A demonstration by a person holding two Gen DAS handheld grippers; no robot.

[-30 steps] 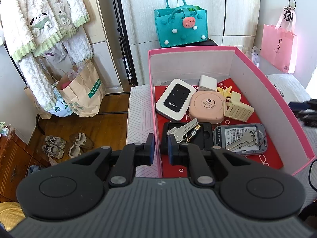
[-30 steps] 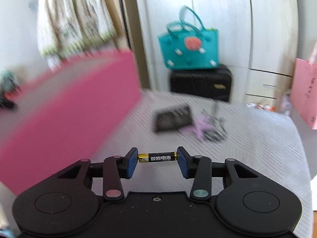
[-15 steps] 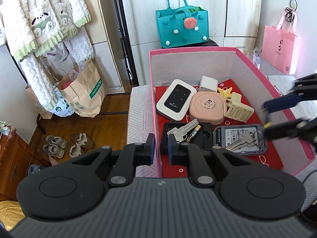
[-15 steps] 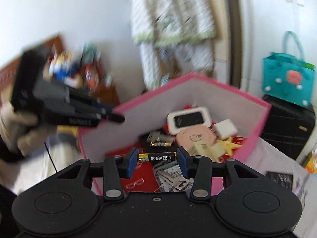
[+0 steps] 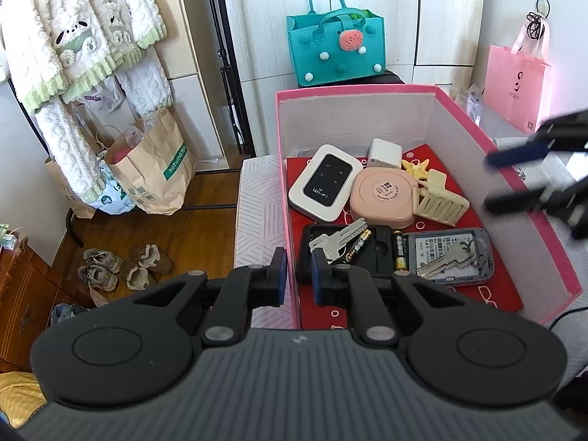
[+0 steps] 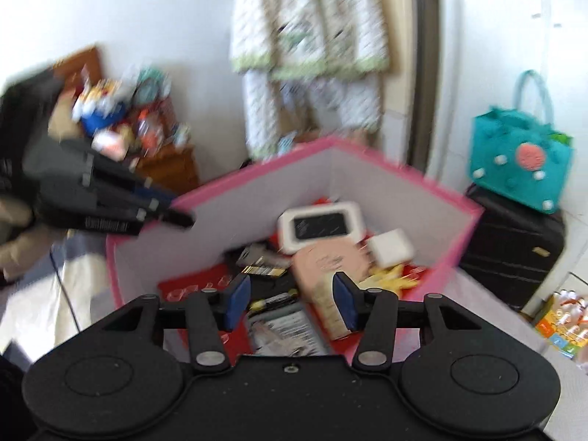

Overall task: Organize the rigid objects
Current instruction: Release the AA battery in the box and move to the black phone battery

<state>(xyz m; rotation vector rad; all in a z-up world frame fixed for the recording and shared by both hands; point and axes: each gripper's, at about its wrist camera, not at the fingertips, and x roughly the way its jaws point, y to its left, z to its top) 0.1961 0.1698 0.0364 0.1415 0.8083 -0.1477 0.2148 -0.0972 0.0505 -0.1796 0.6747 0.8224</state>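
The pink box [image 5: 544, 231] holds a Wi-Fi router [image 5: 325, 183], a pink round case [image 5: 384, 198], a cream hair claw [image 5: 439, 202], keys [image 5: 338, 240] on a black tray [image 5: 382, 253] and a blue-grey case [image 5: 454, 253]. My left gripper [image 5: 297, 275] is shut on the box's near left wall. Over the right wall, my right gripper [image 6: 292, 303] [image 5: 503, 180] is opening, its pads touching nothing. A battery [image 5: 400, 255] [image 6: 273, 301] lies loose in the box between tray and case, below the right jaws.
A teal bag [image 5: 334, 51] sits on a black suitcase [image 6: 511, 253] behind the box. A pink bag [image 5: 516, 84] hangs at the right. A paper bag [image 5: 154, 172] and shoes [image 5: 121, 264] are on the wooden floor at the left. The box rests on a white patterned bed [image 5: 257, 220].
The right gripper's jaws have widened and let go of the battery, which now lies in the box beside the black tray. The left gripper has not moved.
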